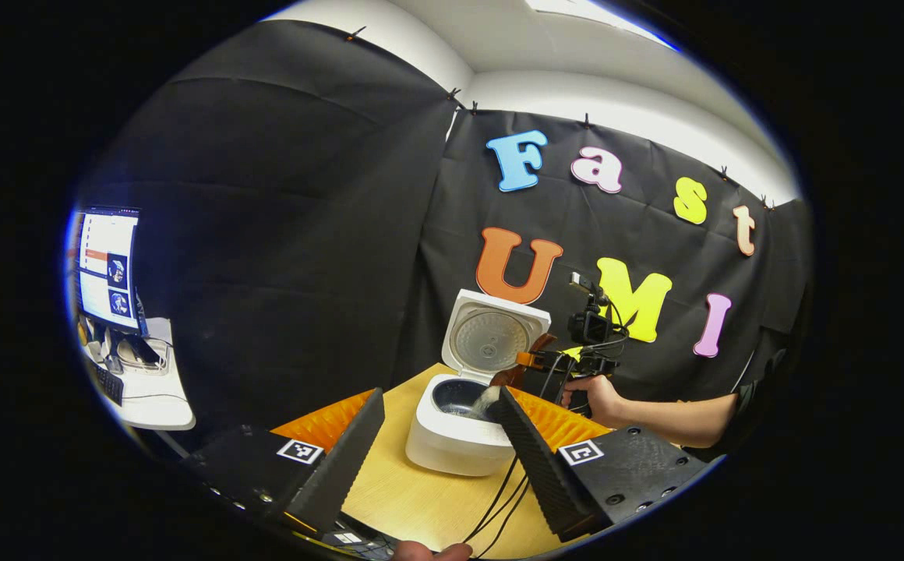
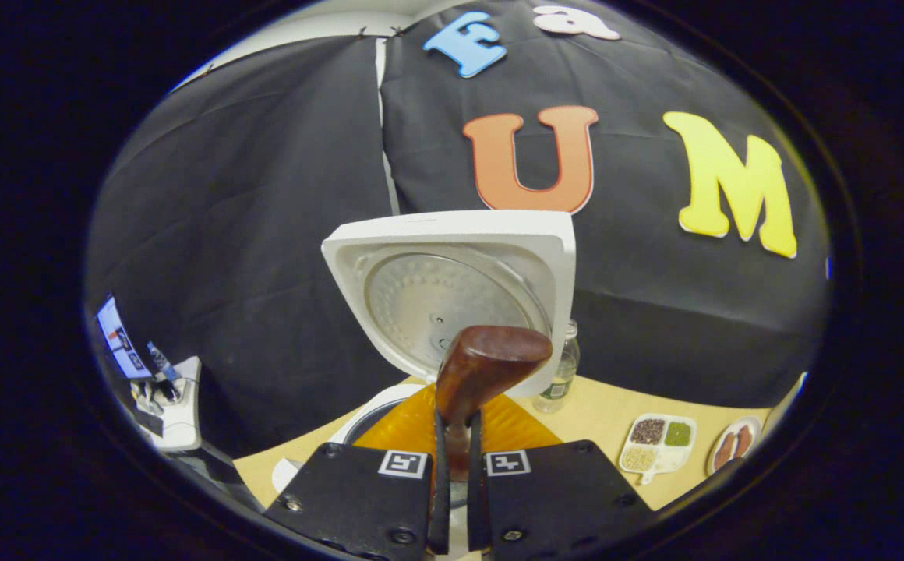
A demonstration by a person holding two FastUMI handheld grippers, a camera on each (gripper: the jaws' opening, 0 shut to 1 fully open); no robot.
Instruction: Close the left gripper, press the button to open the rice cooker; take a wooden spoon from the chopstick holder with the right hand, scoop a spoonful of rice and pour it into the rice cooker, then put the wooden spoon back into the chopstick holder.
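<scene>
The left gripper (image 1: pixel 436 436) stood nearest the camera in the left gripper view, its fingers spread wide and holding nothing, above the pale wooden bench (image 1: pixel 421 499). Beyond it, at twelve o'clock, sat the white rice cooker (image 1: pixel 460 436) with its lid (image 1: pixel 495 335) upright. At two o'clock from the cooker, the right gripper (image 1: pixel 526 361) pinched the brown wooden spoon (image 2: pixel 483 366) by its handle, tilted over the pot, white rice (image 1: pixel 485 401) spilling in.
</scene>
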